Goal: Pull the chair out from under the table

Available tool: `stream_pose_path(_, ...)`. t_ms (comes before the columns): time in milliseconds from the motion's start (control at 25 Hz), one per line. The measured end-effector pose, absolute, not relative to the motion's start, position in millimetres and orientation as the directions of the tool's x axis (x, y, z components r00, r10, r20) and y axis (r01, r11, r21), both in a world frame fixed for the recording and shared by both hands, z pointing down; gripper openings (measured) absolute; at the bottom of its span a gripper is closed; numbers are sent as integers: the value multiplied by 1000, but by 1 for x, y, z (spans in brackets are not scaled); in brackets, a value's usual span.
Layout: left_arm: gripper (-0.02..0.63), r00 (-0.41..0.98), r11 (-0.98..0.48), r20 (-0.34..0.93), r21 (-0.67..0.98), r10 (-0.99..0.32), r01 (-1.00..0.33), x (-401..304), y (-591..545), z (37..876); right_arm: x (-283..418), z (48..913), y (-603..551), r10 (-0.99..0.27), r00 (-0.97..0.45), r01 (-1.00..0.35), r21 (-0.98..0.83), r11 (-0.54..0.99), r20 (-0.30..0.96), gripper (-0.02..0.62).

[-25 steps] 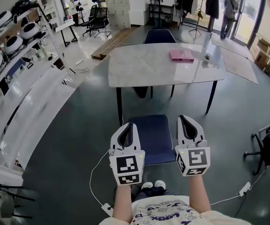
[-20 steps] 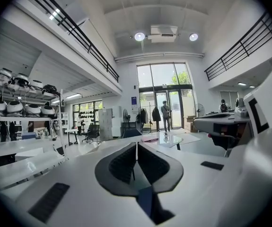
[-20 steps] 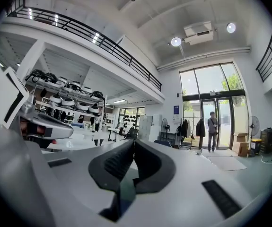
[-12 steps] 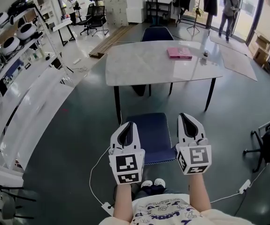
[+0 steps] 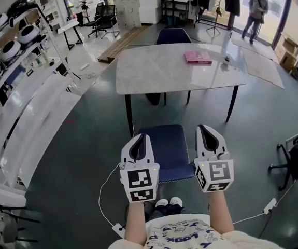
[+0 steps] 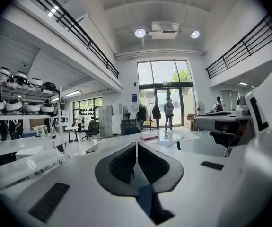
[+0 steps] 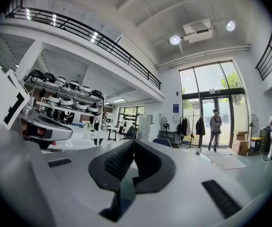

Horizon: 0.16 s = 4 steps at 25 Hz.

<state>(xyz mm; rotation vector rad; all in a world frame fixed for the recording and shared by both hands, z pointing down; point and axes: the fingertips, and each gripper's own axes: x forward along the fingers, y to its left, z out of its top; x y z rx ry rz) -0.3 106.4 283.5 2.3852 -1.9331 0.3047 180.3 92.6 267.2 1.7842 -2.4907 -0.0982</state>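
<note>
A dark blue chair stands on the floor in front of the white marble table, its seat out from under the tabletop. My left gripper hovers over the seat's left edge, and my right gripper is just past its right edge. Both are shut with nothing between the pads, as the left gripper view and the right gripper view show. Neither touches the chair. A second blue chair sits at the table's far side.
A pink book and a small dark object lie on the table. White shelving with helmets lines the left. An office chair stands at right. A cable runs over the floor. A person stands by the glass doors.
The view has shifted slightly, so the table and chair sit a little higher in the picture. Both grippers have kept their places and stayed shut.
</note>
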Motion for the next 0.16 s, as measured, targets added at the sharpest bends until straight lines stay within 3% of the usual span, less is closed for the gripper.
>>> stream_pose_path(160, 28, 195, -213, 182, -83, -964, -974, 2, 104, 285, 184, 270, 90, -947, -320, -942, 99, 321, 24, 6)
